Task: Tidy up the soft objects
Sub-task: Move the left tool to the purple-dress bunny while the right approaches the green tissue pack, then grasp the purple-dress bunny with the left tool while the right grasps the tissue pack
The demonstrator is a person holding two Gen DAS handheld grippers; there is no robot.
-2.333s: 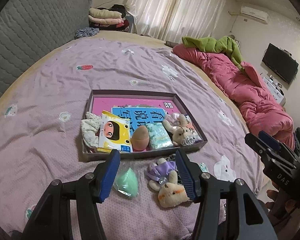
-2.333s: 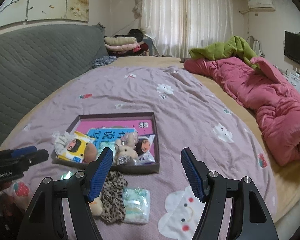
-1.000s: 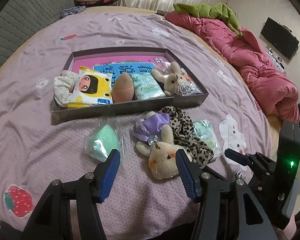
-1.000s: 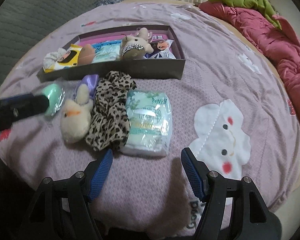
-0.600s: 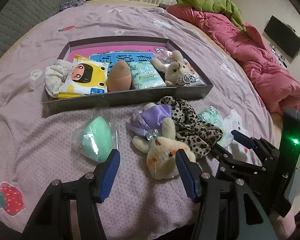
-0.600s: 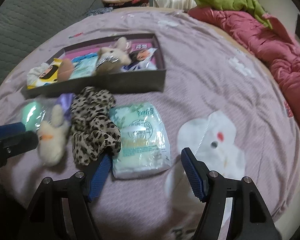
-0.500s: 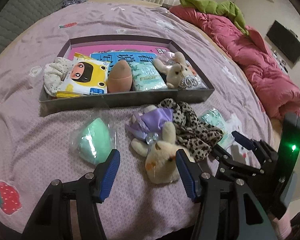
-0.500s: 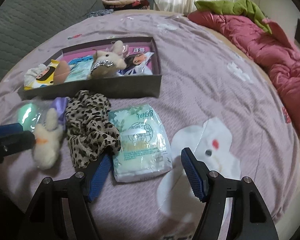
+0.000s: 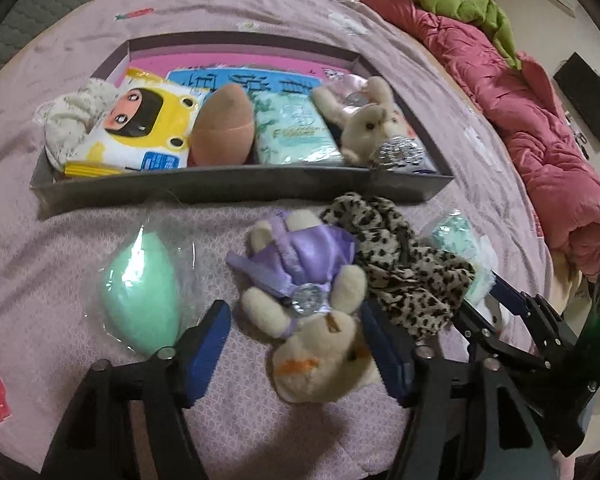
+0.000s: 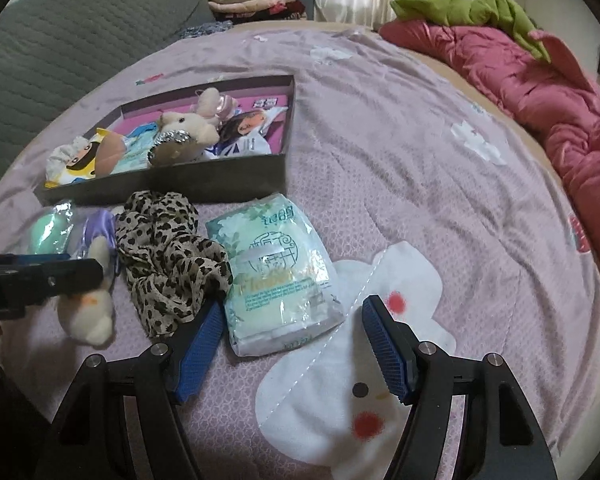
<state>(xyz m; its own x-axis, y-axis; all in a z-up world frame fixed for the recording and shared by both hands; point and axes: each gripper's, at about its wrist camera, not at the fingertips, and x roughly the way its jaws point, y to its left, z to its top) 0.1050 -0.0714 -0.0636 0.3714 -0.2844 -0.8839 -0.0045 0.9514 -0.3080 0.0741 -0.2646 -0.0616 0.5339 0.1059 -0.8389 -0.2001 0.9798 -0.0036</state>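
On a lilac bedspread [image 10: 400, 128] dotted with white animal patches, a person's two handheld grippers hang over a row of soft things lying just in front of a shallow dark tray [image 9: 236, 194]. The left gripper [image 9: 296, 344], whose jaws have just been opening, stands spread around the head of a cream plush rabbit in a purple dress [image 9: 312, 300]; the rabbit's head lies between the blue pads, which do not press on it. Beside the rabbit, toward the bed's left edge, sits a mint-green sponge in clear wrap [image 9: 142, 292]. On the rabbit's other side a leopard-print scrunchie [image 10: 168, 256] touches it, and next to that lies a pale green tissue pack [image 10: 276, 268]. The right gripper [image 10: 294, 344] has its jaws spread wide at the near end of the tissue pack, one blue pad at the scrunchie's edge, nothing pinched. Inside the tray, along its near wall, are a speckled white scrunchie [image 9: 72, 120], a yellow cartoon wipes pack [image 9: 136, 128], a brown sponge [image 9: 224, 130], a second green tissue pack [image 9: 294, 130] and a second plush rabbit [image 9: 370, 128], all on a pink and blue book [image 9: 240, 68]. At the bed's far right edge a pink quilt [image 10: 548, 92] is heaped under a green blanket [image 10: 468, 10].
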